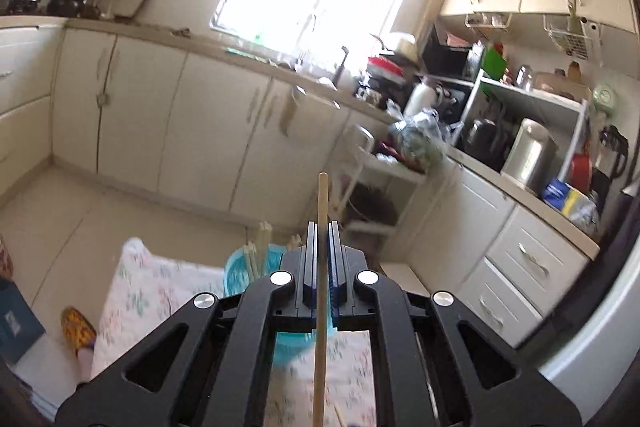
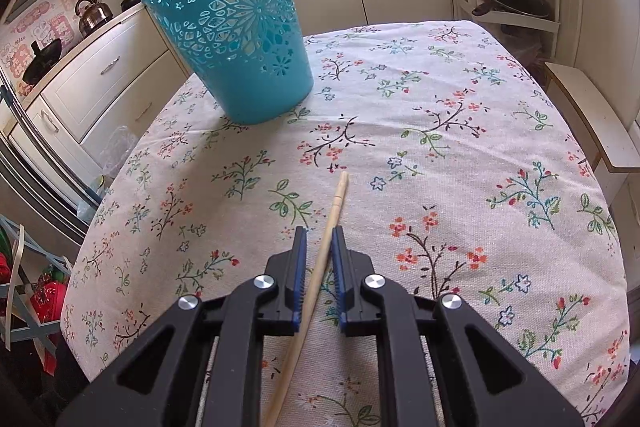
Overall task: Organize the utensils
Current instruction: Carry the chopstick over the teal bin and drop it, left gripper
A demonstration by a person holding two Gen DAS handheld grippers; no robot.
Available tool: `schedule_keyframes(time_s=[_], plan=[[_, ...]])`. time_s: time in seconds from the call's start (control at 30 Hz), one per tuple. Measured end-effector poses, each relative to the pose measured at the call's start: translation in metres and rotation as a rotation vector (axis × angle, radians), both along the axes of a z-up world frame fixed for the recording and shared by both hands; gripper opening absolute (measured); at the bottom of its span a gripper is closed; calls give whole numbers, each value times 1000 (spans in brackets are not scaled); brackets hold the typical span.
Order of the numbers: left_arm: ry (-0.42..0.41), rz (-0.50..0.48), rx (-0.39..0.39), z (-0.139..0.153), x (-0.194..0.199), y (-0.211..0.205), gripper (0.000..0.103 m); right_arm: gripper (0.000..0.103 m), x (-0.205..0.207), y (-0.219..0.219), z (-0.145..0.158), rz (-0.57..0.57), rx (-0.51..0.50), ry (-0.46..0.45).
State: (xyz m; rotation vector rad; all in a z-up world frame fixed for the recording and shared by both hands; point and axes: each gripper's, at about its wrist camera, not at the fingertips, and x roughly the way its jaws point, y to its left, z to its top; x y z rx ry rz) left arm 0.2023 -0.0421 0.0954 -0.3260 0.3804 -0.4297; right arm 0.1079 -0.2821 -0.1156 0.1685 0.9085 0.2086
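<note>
The left gripper (image 1: 322,227) is clamped on a single wooden chopstick (image 1: 321,267), which runs lengthwise between its pads and projects beyond the fingertips; gripper and chopstick are raised above the table and point across the kitchen rather than down. Below it, the left wrist view shows the rim of the teal perforated basket (image 1: 240,267) with several pale chopsticks (image 1: 256,251) already standing in it, so part of the sorting is judged complete. The right wrist view shows the same basket (image 2: 240,39) upright on the floral tablecloth (image 2: 440,147), toward the far left of the table. The right gripper (image 2: 319,233) is angled down at the cloth with its jaws narrow around a second chopstick (image 2: 334,215). This chopstick passes diagonally through the gap and touches the right pad near its tip; whether the left pad also bears on it cannot be determined, and it cannot be told whether the stick is lifted or resting on the cloth. No other loose utensils appear on the visible part of the tablecloth. Remaining work, as judged: deliver the left gripper's chopstick into the basket, then secure and deliver the right one.
</note>
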Motion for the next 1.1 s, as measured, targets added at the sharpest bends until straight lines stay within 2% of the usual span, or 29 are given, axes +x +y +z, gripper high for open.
schedule_keyframes(time_s=[0.2, 0.3, 0.5, 0.73, 0.93, 1.1], plan=[[-59, 109, -59, 16, 53, -8, 4, 13, 0, 0, 0, 2, 8, -1], [-75, 155, -33, 7, 78, -20, 4, 13, 1, -1, -1, 5, 15, 0], [-89, 233, -40, -17, 107, -24, 4, 15, 2, -3, -2, 10, 27, 1], [-97, 255, -13, -37, 108, -25, 5, 16, 3, -2, -2, 19, 32, 3], [-102, 249, 29, -38, 103, -28, 5, 16, 3, -2, -2, 20, 32, 2], [-88, 260, 18, -37, 101, -20, 5, 16, 3, -3, -2, 20, 31, 2]])
